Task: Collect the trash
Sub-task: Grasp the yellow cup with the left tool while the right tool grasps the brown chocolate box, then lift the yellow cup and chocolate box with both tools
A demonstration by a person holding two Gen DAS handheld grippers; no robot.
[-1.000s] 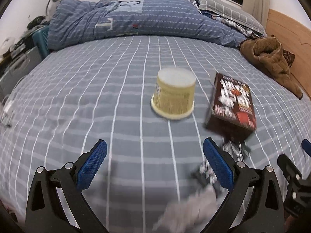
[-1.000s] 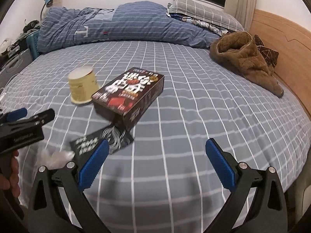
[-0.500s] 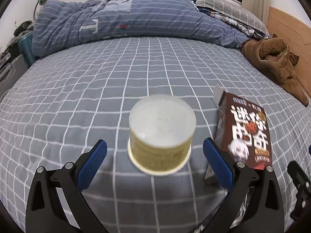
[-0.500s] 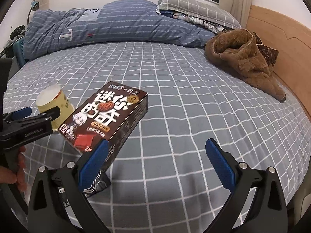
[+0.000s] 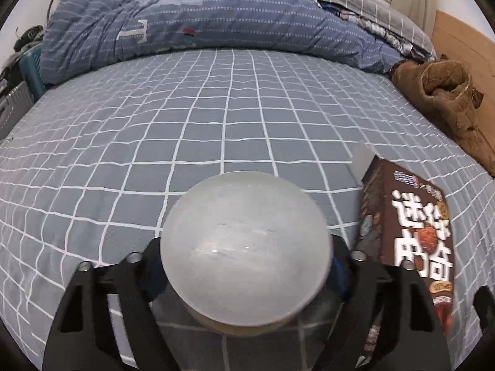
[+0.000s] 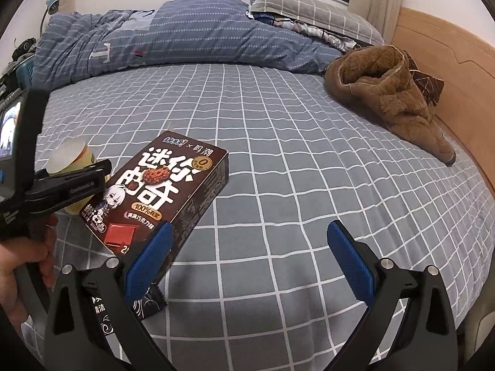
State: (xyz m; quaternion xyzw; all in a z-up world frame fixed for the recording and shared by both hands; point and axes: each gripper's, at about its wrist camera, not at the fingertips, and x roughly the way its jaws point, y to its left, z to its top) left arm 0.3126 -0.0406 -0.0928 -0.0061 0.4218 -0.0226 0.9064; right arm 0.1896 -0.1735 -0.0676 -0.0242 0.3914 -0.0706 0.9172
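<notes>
Upturned pale-yellow cup [image 5: 244, 266], white base up, between closing left hand-held gripper [image 5: 244, 270] jaws.

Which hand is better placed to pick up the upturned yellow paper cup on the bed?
Left. The left gripper has been closing, its fingers on either side of the upturned yellow paper cup. The right gripper is open over bare checked sheet, beside the dark brown snack box.

black plastic right tongs [image 6: 247, 259] with ridged blue pads [image 6: 349, 259] and silver screws [image 6: 386, 262].
</notes>
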